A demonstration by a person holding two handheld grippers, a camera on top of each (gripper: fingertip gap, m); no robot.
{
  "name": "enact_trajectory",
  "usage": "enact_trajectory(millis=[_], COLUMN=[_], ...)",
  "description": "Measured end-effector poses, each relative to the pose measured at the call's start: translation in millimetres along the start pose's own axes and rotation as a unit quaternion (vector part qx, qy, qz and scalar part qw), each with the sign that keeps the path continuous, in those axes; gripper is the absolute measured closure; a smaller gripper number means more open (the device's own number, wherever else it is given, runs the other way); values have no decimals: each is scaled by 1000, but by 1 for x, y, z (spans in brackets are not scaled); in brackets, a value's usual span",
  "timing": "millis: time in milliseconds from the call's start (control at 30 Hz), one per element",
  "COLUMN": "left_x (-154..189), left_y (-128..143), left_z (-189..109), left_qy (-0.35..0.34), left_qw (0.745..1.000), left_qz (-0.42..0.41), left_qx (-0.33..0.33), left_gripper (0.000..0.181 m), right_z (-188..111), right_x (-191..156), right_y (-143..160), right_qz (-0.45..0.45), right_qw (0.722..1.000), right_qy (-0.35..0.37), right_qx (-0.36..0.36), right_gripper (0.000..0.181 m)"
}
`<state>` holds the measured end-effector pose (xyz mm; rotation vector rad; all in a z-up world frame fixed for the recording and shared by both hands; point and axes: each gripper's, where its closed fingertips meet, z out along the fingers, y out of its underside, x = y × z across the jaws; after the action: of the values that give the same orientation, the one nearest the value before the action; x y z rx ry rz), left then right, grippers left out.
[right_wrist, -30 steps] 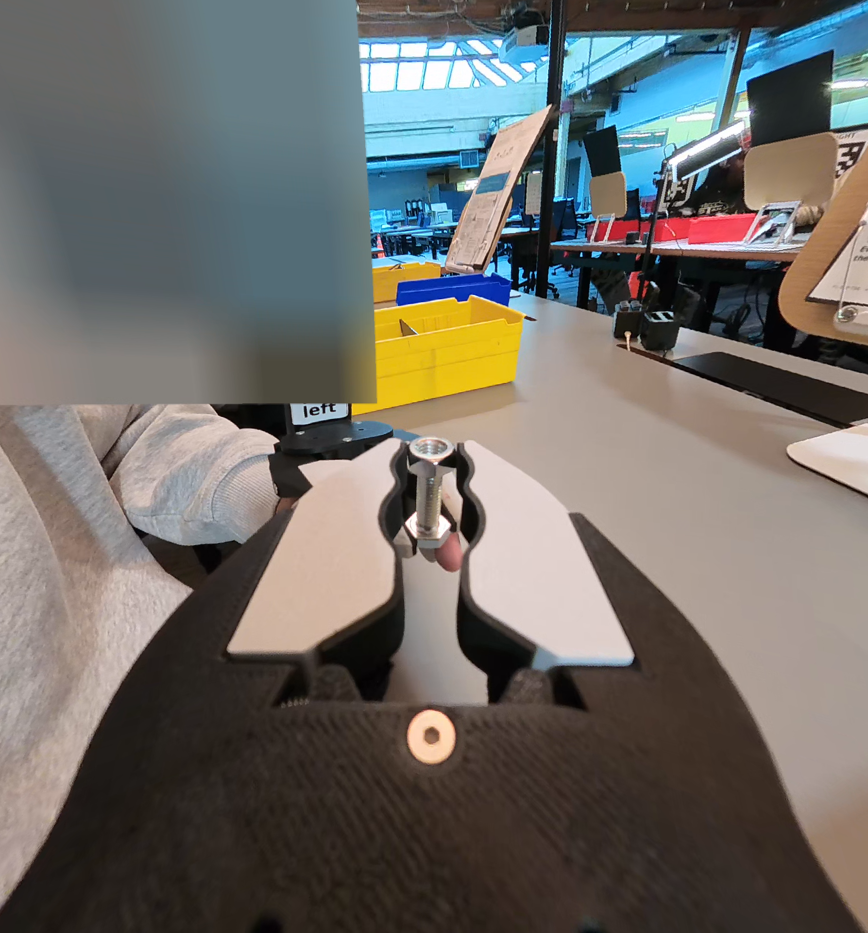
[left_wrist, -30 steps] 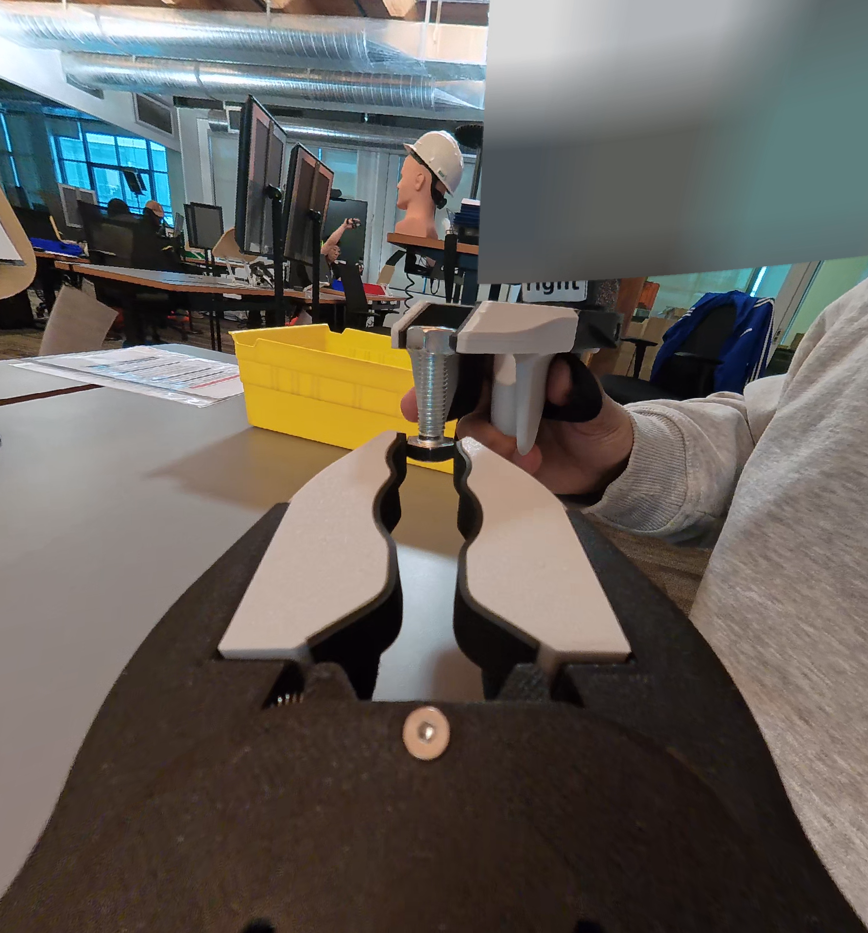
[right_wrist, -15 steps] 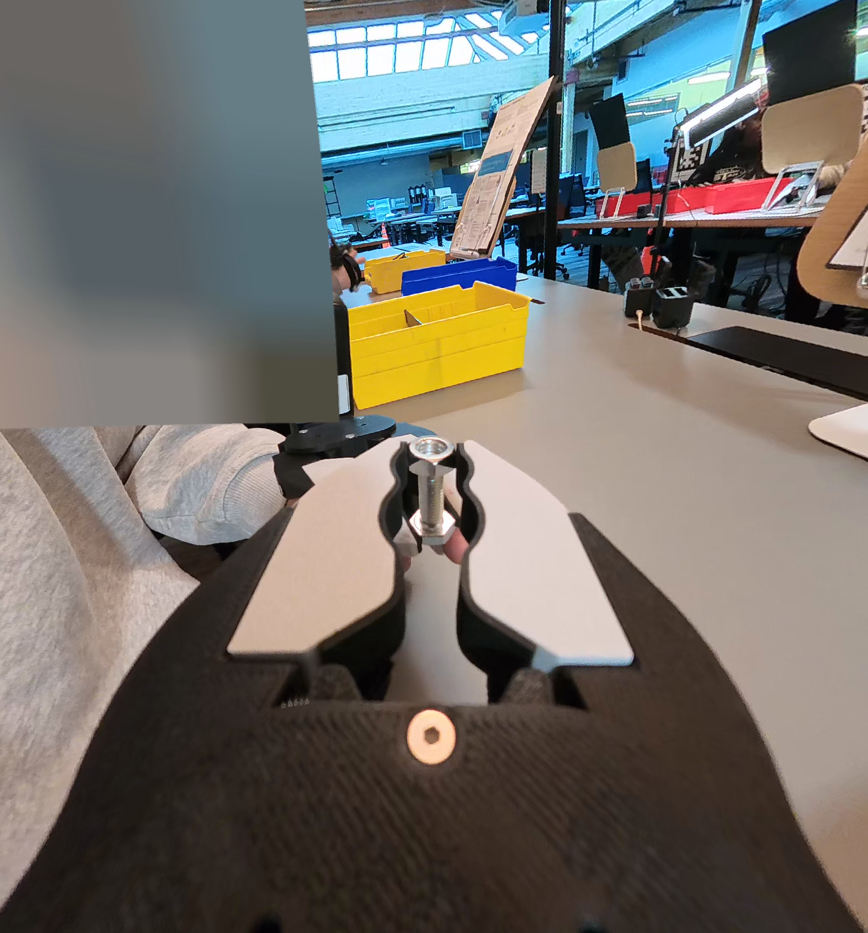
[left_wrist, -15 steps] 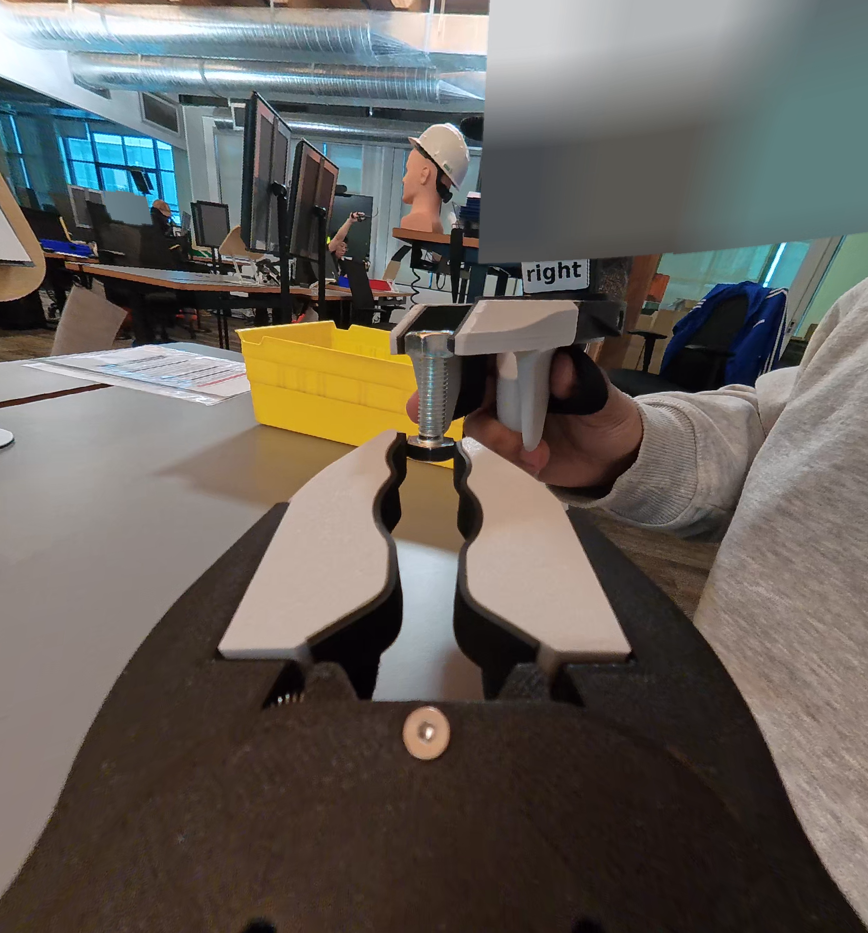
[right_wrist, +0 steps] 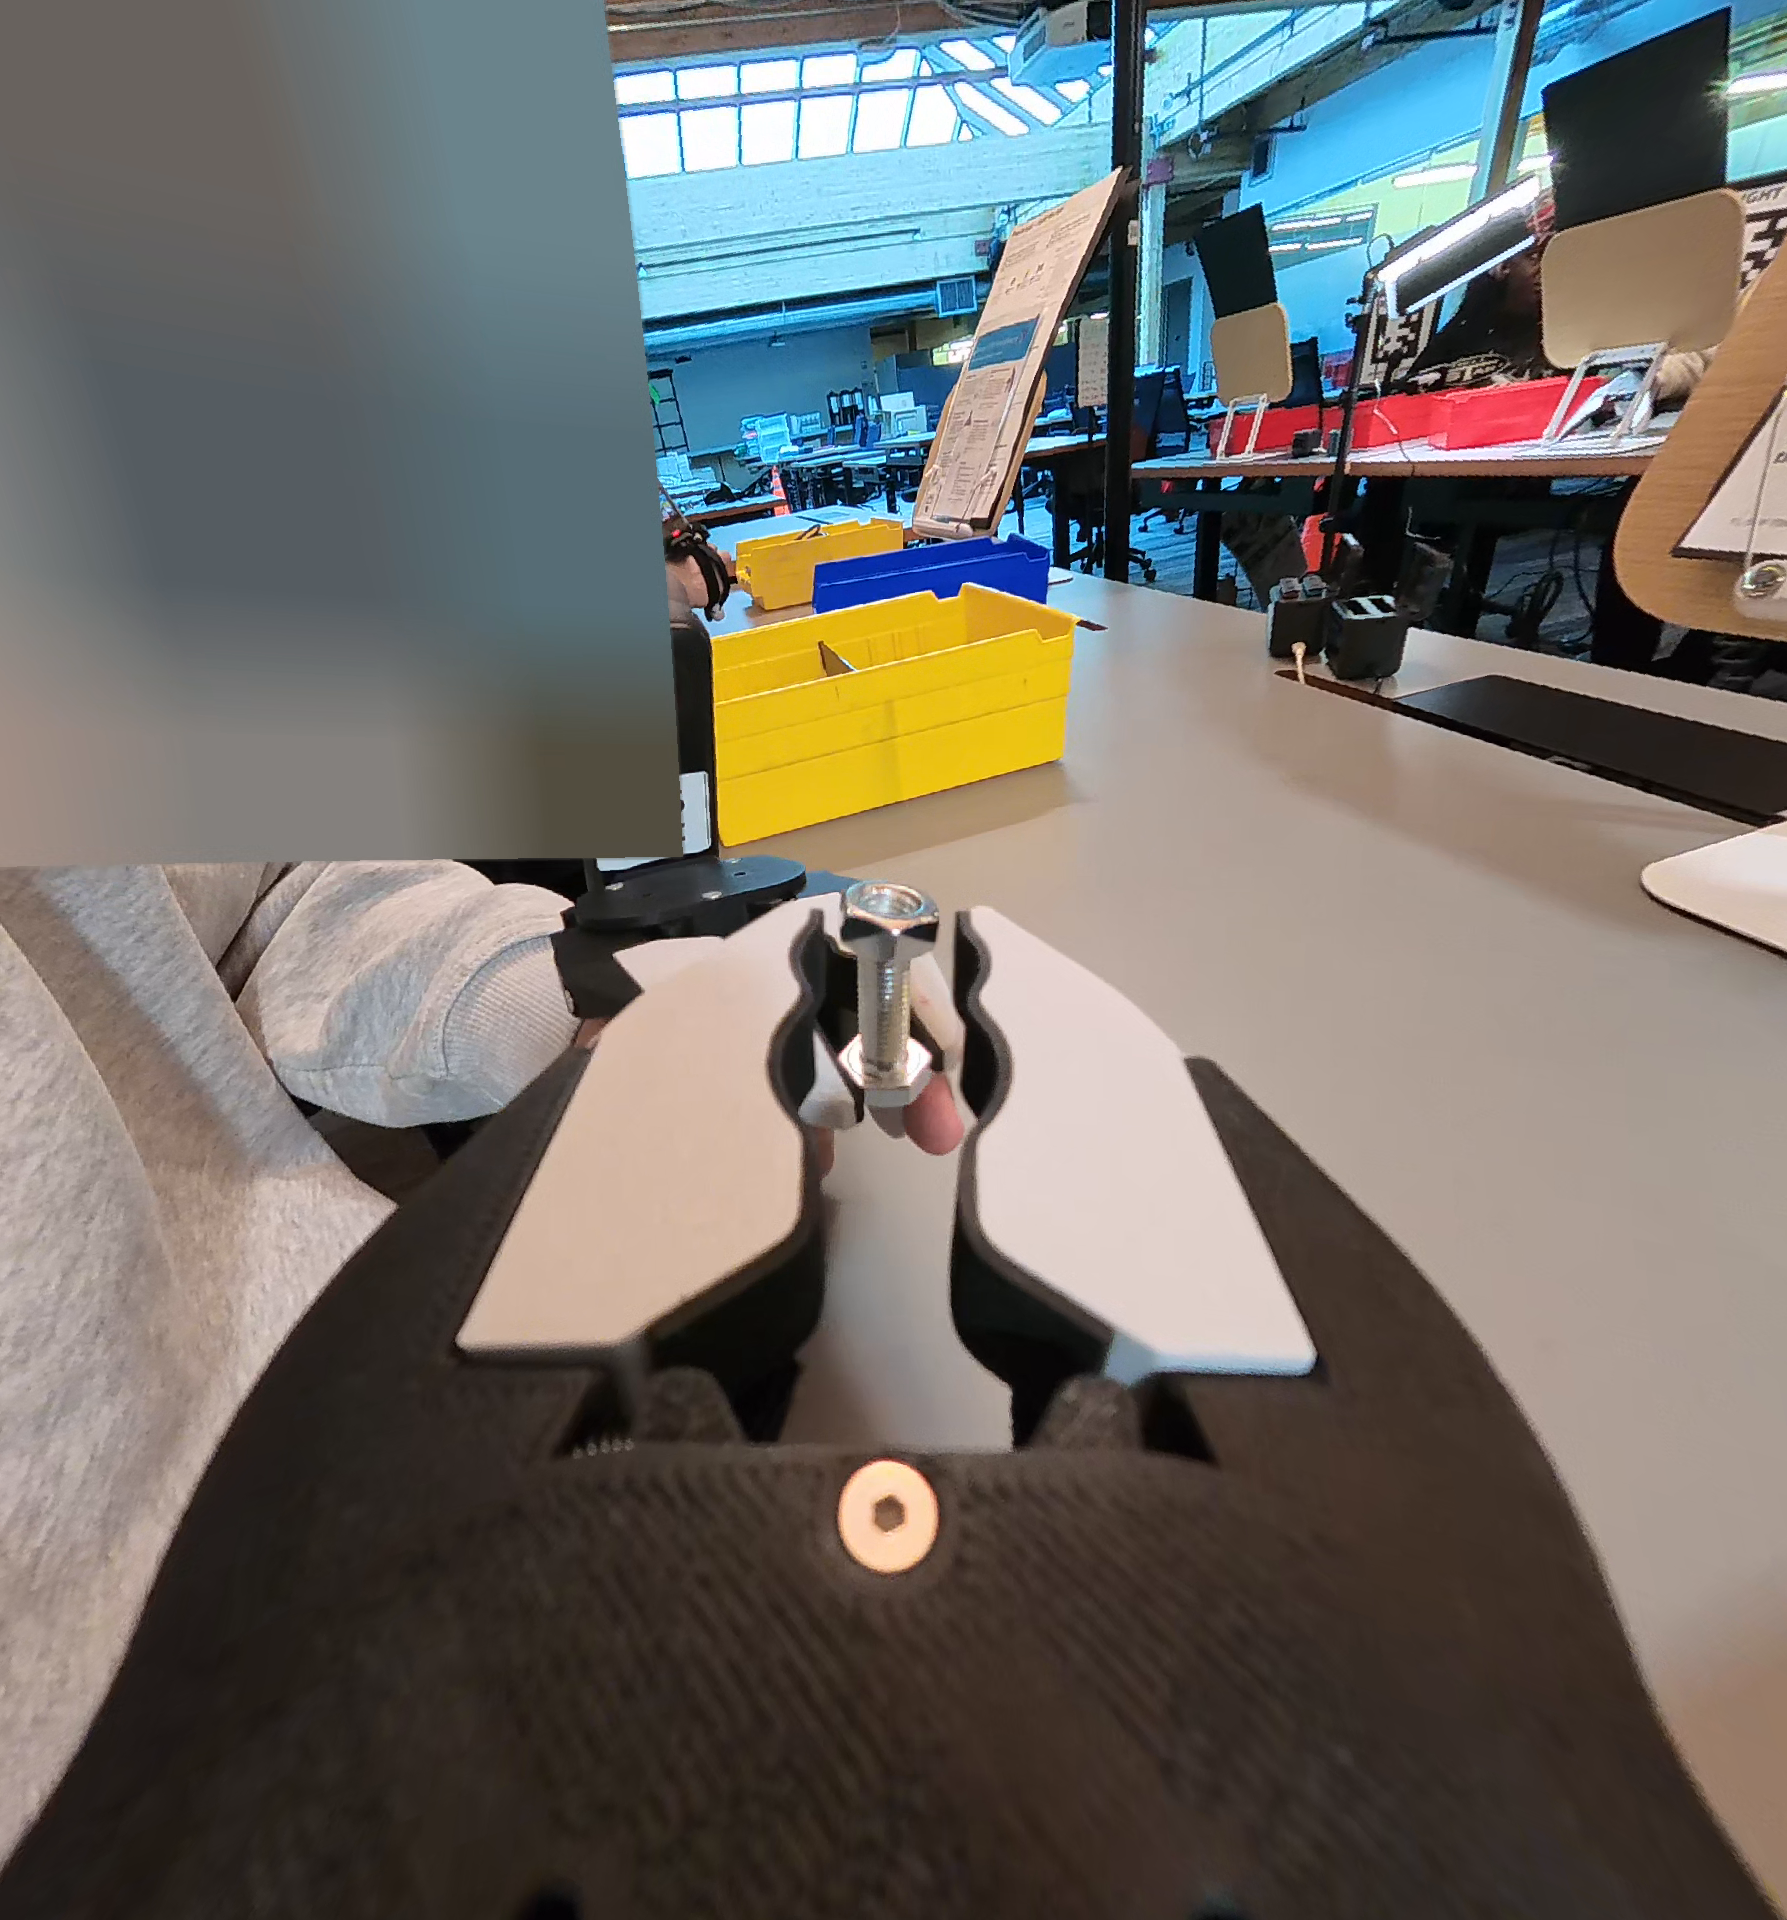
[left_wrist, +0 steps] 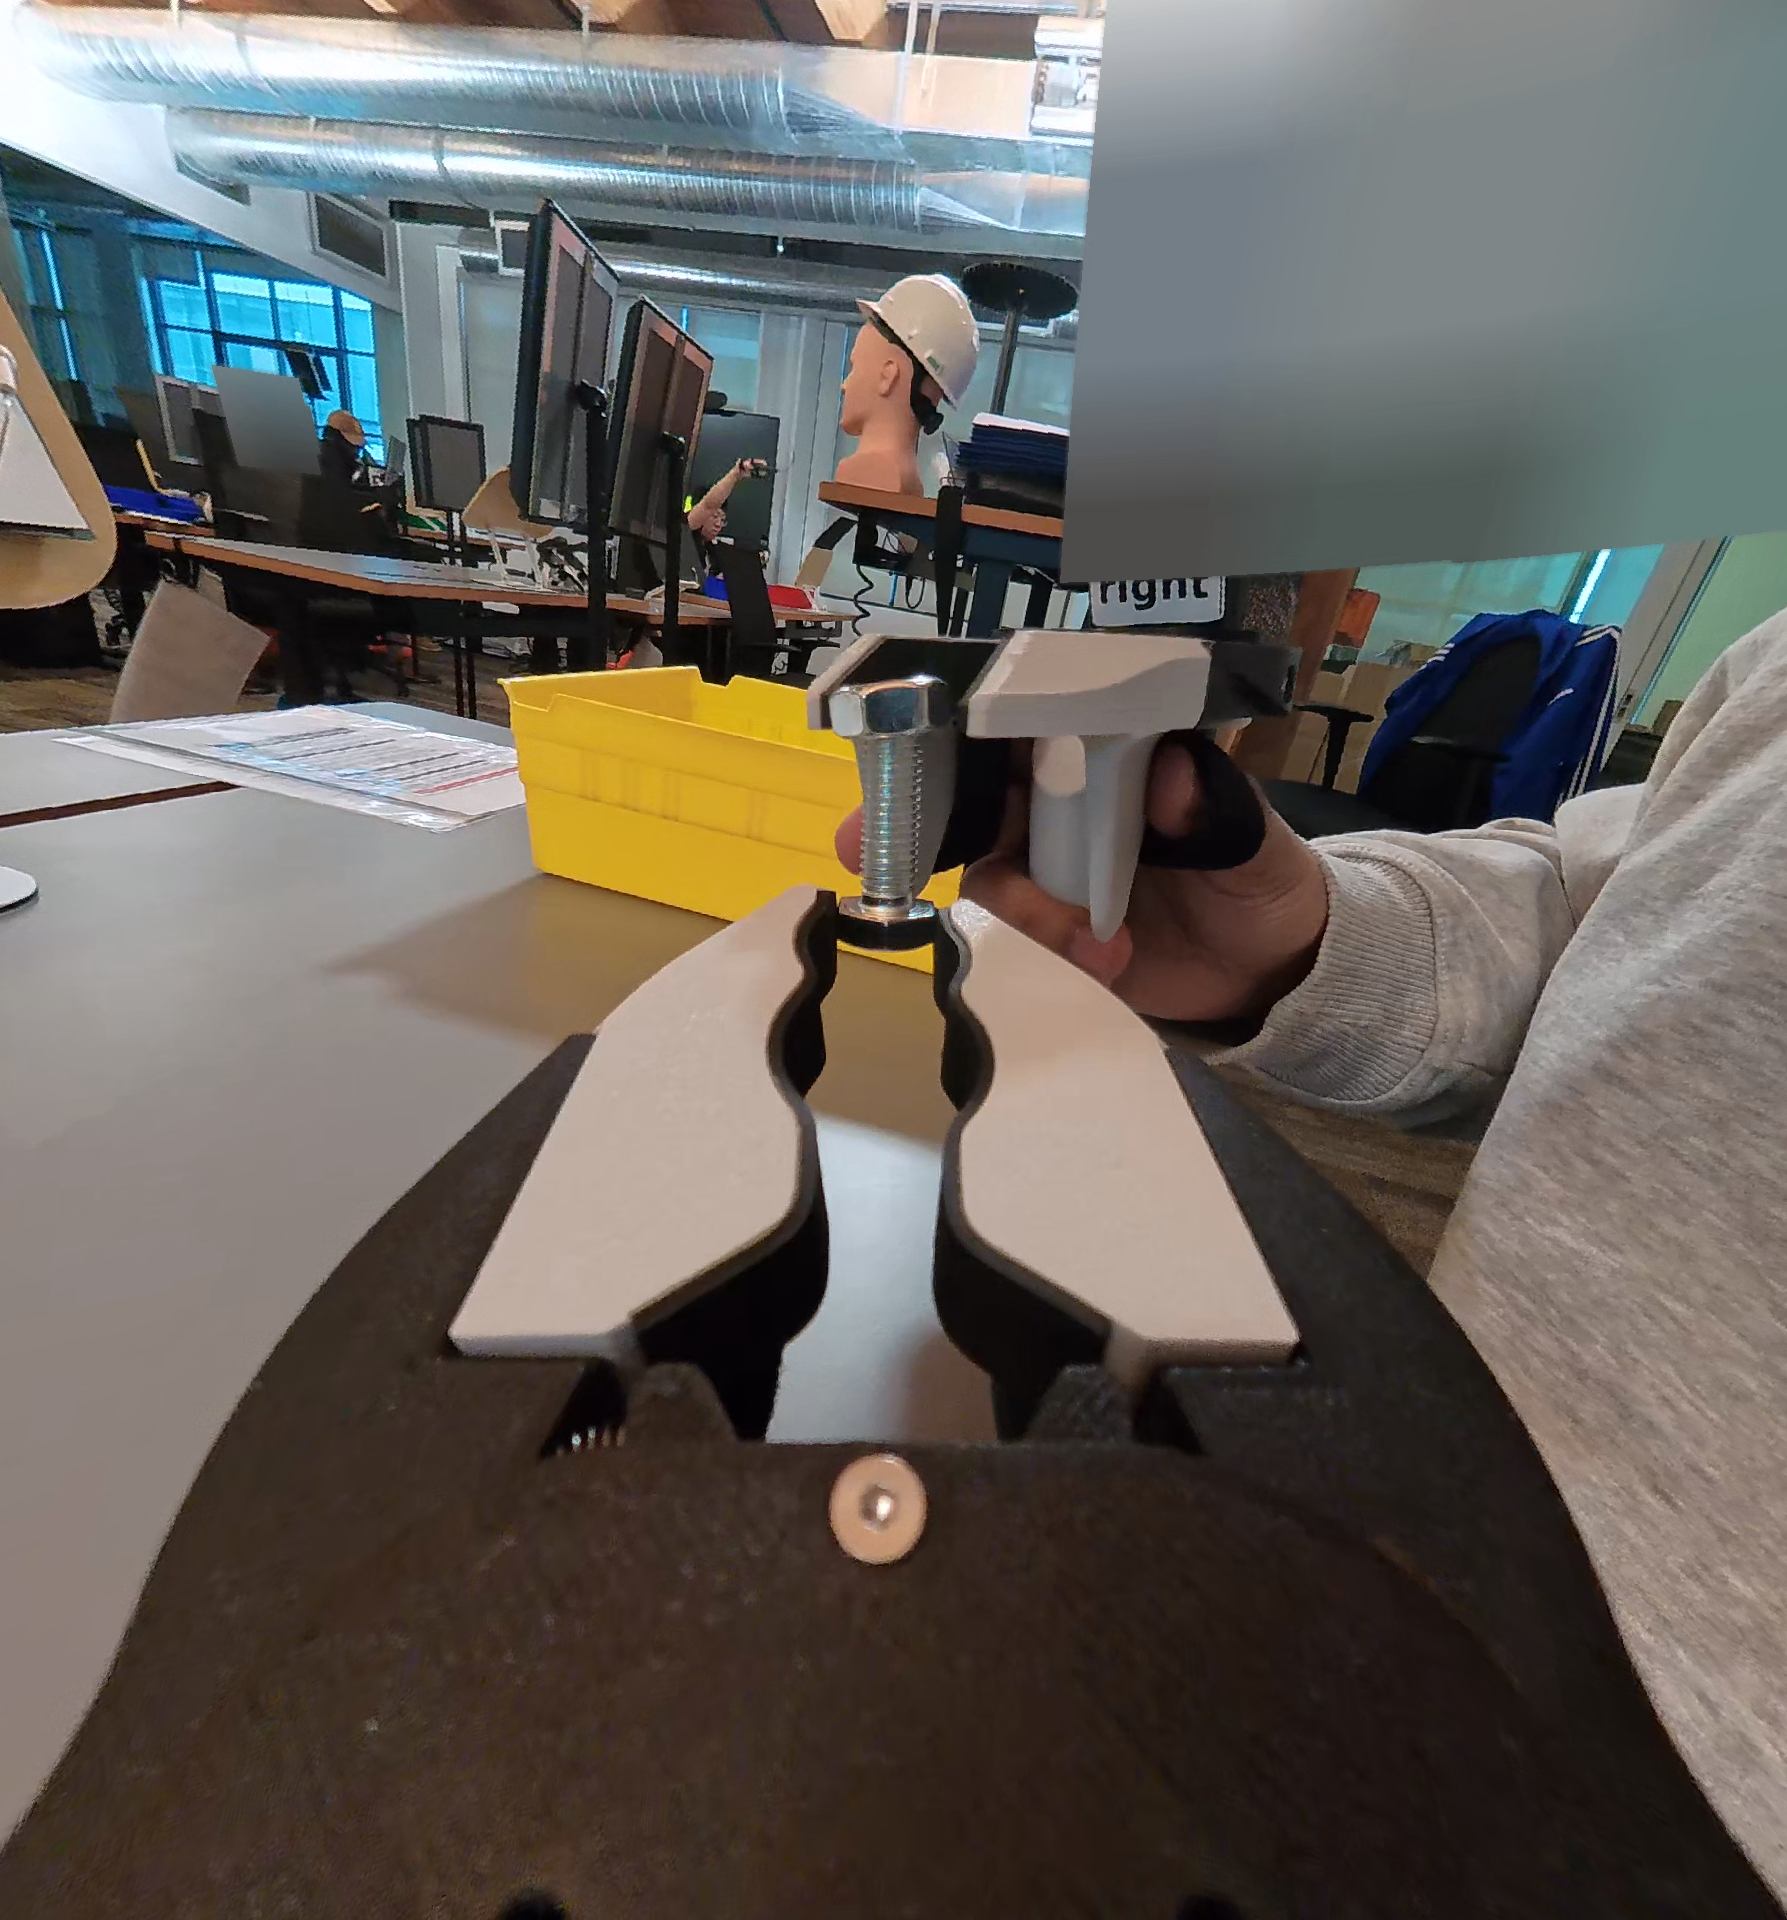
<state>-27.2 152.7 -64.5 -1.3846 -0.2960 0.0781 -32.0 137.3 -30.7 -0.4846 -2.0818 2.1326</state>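
Grey surface point(left_wrist: 193, 1039), yellow bin point(left_wrist: 681, 790) behind.
Right hand-held gripper point(right_wrist: 884, 925) pinches bolt point(left_wrist: 894, 800) head; left hand-held gripper point(left_wrist: 884, 920) pinches its nut point(left_wrist: 884, 914).

Nut point(left_wrist: 885, 918) mostly sunk between left gripper point(left_wrist: 884, 914) tips; yellow bin point(left_wrist: 681, 774) contents hidden behind its wall; right gripper point(right_wrist: 887, 961) partly masked by a blurred patch; far desks too small to tell; grey sleeve point(left_wrist: 1647, 1091) cut off at right edge

Shiny threaded metal bolt point(left_wrist: 891, 800), matt white fingers point(left_wrist: 681, 1122), glossy yellow plastic bin point(left_wrist: 660, 790)
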Motion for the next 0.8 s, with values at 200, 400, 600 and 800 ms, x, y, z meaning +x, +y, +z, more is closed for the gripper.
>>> enact_trajectory(millis=[200, 400, 600, 800], left_x=[-5, -9, -7, -11], left_y=[-2, -3, -2, -4], left_z=[-2, -3, -2, -3], left_qy=[-9, -14, -11, -17], left_qw=[1000, 1000, 1000, 1000], left_qz=[-10, -21, -12, -21], left_qx=[6, 11, 7, 13], left_gripper=[162, 162, 162, 162], right_z=[-1, -4, -5, -4], right_x=[-1, -3, -2, -8], right_y=[-2, -4, -5, -2], right_qz=[-4, -19, -29, -36], right_qw=[1000, 1000, 999, 999], right_qy=[-4, -3, 9, -10], right_qx=[8, 11, 15, 12], right_gripper=[157, 163, 155, 164])
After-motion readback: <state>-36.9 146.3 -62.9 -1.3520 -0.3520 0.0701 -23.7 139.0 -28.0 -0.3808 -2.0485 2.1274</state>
